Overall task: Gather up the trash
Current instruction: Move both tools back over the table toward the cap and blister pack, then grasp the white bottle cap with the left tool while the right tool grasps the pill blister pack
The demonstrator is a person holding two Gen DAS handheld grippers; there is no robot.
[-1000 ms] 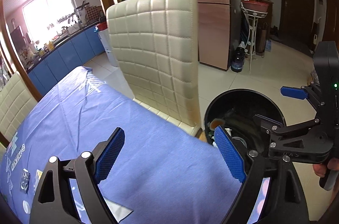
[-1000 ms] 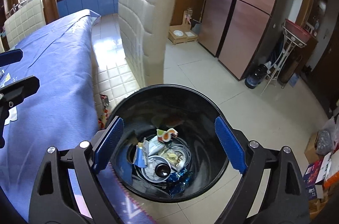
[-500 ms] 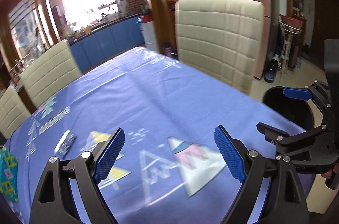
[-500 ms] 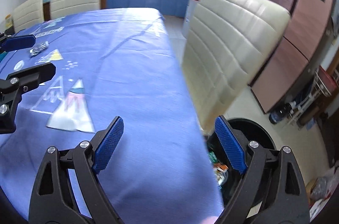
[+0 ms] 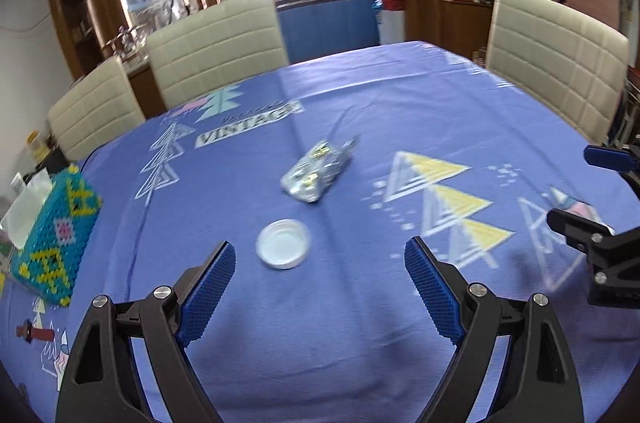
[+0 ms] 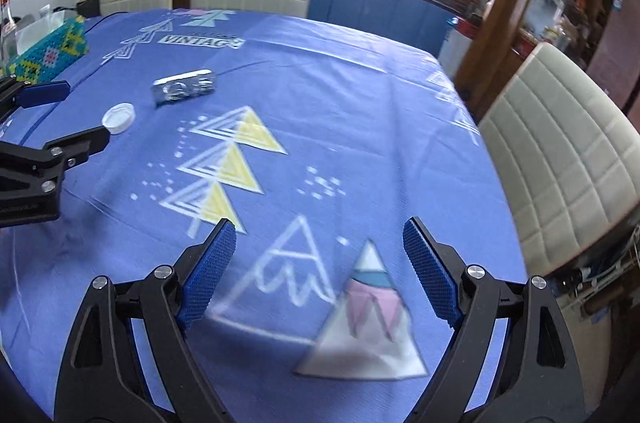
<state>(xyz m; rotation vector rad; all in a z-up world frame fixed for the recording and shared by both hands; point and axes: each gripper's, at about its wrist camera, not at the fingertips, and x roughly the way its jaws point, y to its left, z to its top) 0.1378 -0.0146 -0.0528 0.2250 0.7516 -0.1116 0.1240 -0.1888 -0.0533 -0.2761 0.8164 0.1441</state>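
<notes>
Blue tablecloth (image 5: 360, 323); white lid (image 5: 283, 243) at 12 o'clock of left gripper (image 5: 320, 275), silver wrapper (image 5: 318, 175) beyond; both grippers wide, empty.

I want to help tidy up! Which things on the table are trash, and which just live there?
Trash to collect:
- white lid
- shiny wrapper

Just sitting there:
- beaded tissue box
- blue tablecloth

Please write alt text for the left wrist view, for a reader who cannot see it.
The open left gripper hangs over a blue tablecloth, with a white lid just ahead and a crumpled silver wrapper beyond. A beaded tissue box stands left; cream chairs surround the table.
</notes>
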